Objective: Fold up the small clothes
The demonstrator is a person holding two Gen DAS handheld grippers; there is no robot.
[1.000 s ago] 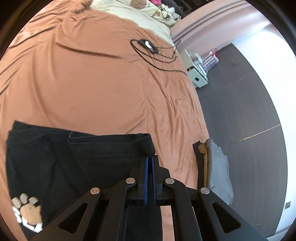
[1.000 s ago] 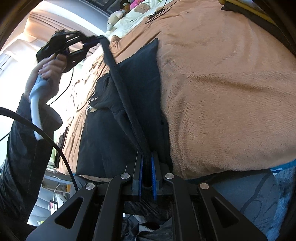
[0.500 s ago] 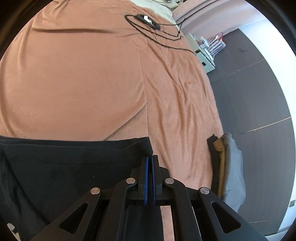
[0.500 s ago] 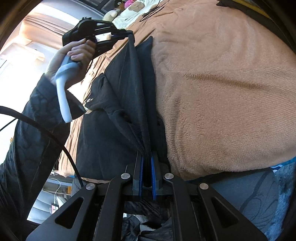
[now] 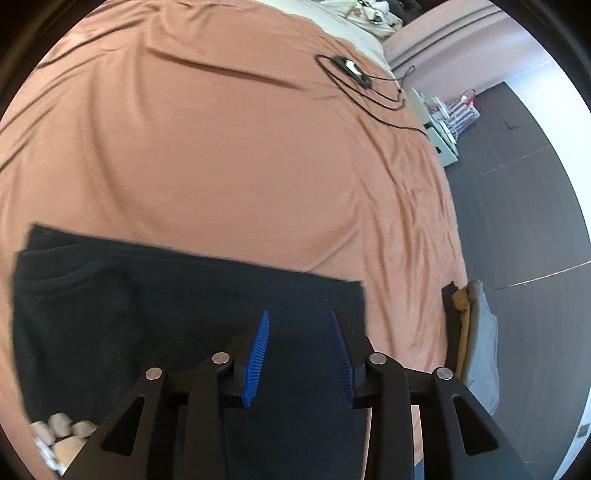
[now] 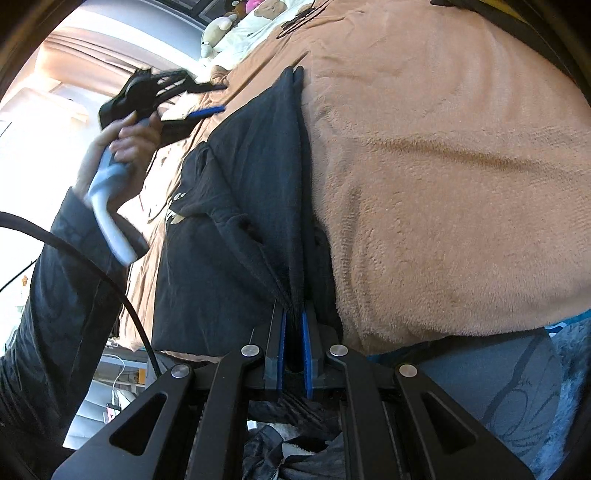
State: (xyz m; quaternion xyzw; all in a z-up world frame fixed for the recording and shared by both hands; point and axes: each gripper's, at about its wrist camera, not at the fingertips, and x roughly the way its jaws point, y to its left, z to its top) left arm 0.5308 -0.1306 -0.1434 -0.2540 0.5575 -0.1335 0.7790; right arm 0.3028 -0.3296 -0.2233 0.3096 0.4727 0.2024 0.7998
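A black garment (image 5: pixel 147 314) with a pale paw print (image 5: pixel 59 435) lies folded over on the orange-brown bed cover (image 5: pixel 221 166). My left gripper (image 5: pixel 300 317) hovers over the garment's right end; its jaws are opening and nothing is pinched between the blue pads (image 5: pixel 258 347). In the right wrist view that left gripper (image 6: pixel 218 98) is held by a hand (image 6: pixel 125 144) above the garment's far end, apart from the cloth. My right gripper (image 6: pixel 293 317) is shut on the near edge of the black garment (image 6: pixel 251 184), whose cloth bunches into the jaws.
A small pile of folded clothes (image 5: pixel 476 339) sits at the bed's right edge. A black device with cables (image 5: pixel 351 68) lies farther up the bed. Dark floor (image 5: pixel 517 203) and a white shelf unit (image 5: pixel 443 136) are to the right. Plush toys (image 6: pixel 218 31) rest by the pillows.
The left gripper came down, opened and let go of the garment's edge, which now lies flat on the bed. The right gripper has kept its grip and place.
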